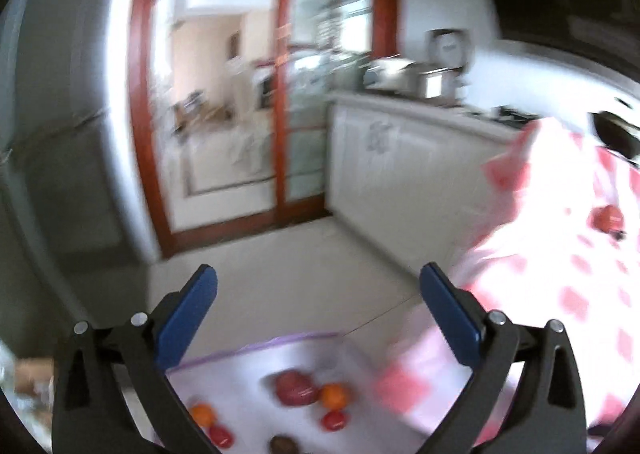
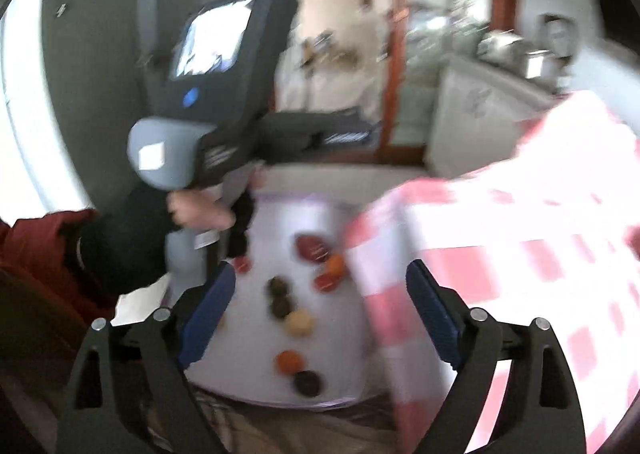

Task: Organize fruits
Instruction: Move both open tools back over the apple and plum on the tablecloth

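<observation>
Left gripper (image 1: 318, 296) spread wide, nothing between the blue pads (image 1: 188, 318), aimed out over the floor toward a red-framed glass door (image 1: 280, 94). Below and just beyond its fingertips, a white sheet (image 1: 240, 366) with scattered fruits: a large red fruit (image 1: 296, 388) roughly centred between the fingers, an orange one (image 1: 335, 396) touching its right side, a small red one (image 1: 334, 420) just under that, another orange fruit (image 1: 202, 414) and a red one (image 1: 220, 436) close to the left finger, a dark fruit (image 1: 282, 445) at the lower edge. To the right of the right finger, a pink-and-white checked cloth (image 1: 560, 274), blurred, with one red fruit (image 1: 608, 218) lying on it, well apart from the rest. Right gripper (image 2: 320, 300) likewise wide apart and empty. Between and beyond its fingers, the same white sheet (image 2: 280, 222): dark red fruit (image 2: 312, 246) farthest out, orange (image 2: 335, 264) and red (image 2: 326, 281) beside it, two dark fruits (image 2: 278, 286) (image 2: 281, 306) near the middle, a pale one (image 2: 299, 322) just below, then an orange-red fruit (image 2: 289, 361) and a dark one (image 2: 307, 382) closest in. Checked cloth off to the right, overlapping the sheet's right edge. Up and left of the left finger, a hand (image 2: 200, 210) wrapped round the handle of the other device.
</observation>
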